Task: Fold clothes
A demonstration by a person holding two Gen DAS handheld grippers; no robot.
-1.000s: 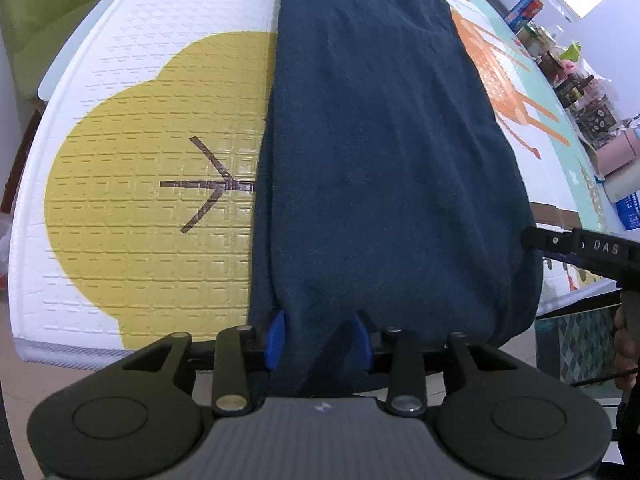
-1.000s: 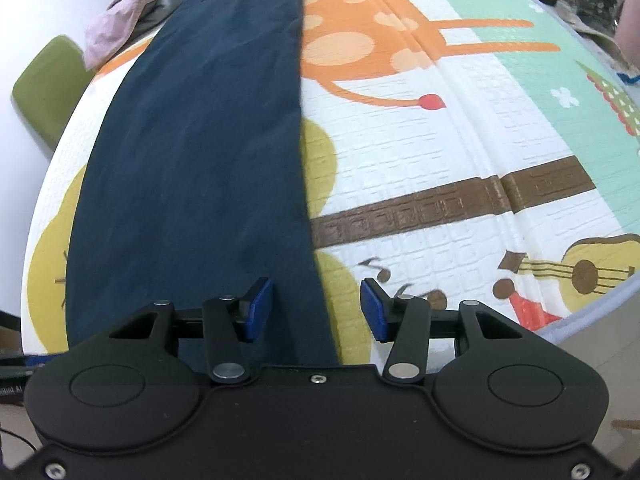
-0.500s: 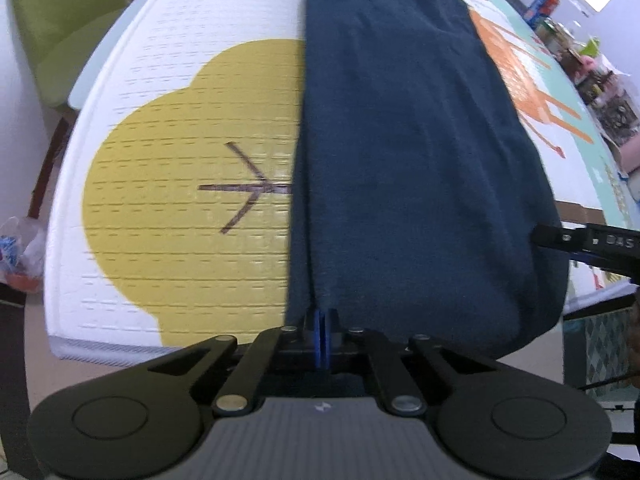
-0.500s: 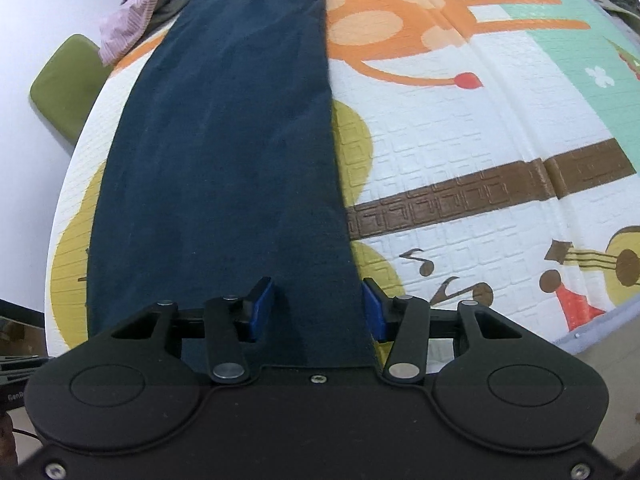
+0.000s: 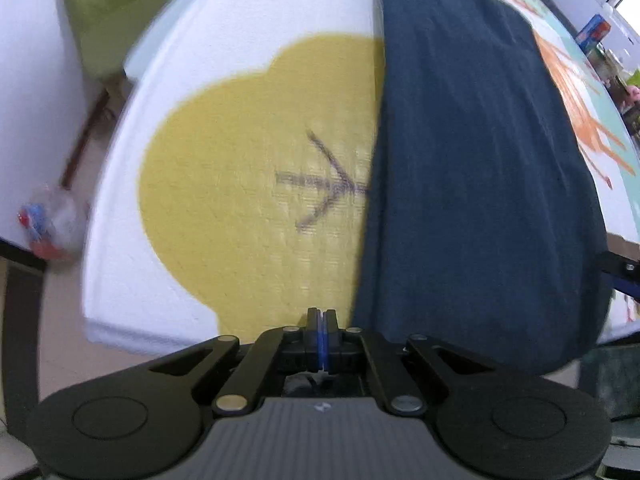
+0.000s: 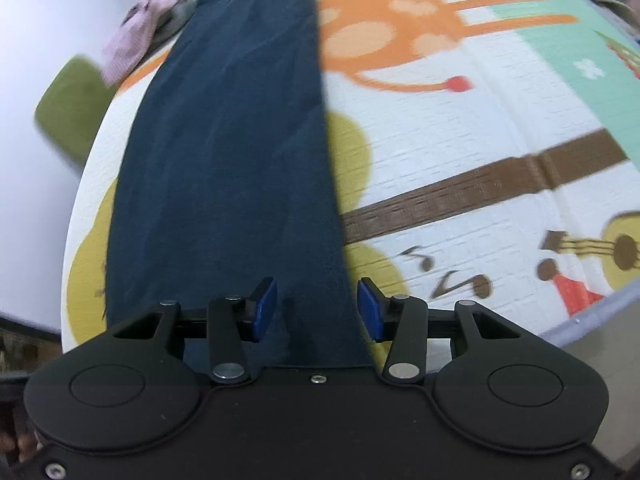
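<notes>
Now left gripper (image 5: 321, 322) closed — right gripper (image 6: 317, 306) straddles navy garment (image 6: 224, 168).

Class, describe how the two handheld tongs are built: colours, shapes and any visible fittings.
Both tongs have black linkage arms with silver pivot rivets, round embossed discs on either side of the body and blue pads on the fingers. The left tongs have a ribbed grey centre panel. The right tongs have a plain black body with small screws. No cables or sleeves are visible.
</notes>
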